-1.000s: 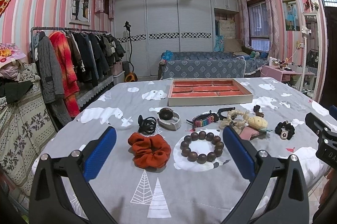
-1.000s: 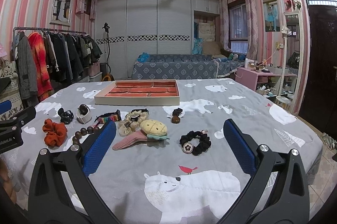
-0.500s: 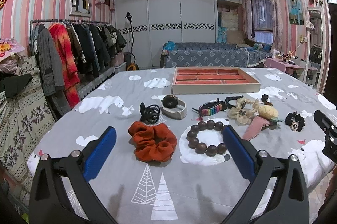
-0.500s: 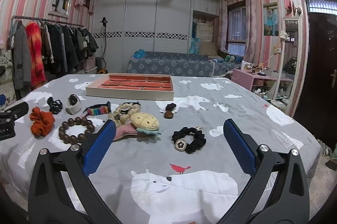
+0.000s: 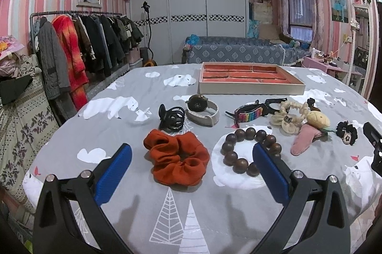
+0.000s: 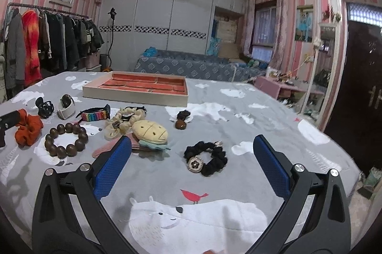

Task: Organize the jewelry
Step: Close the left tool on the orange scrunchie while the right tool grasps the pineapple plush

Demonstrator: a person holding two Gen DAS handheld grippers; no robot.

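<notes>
Grey printed tablecloth, left gripper and right gripper agape, empty.

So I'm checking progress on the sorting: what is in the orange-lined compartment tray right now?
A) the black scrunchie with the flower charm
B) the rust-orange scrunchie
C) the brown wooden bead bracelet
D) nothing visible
D: the orange-lined compartment tray shows only bare lining in the compartments in view, while the bracelet and both scrunchies lie on the grey bedspread.
</notes>
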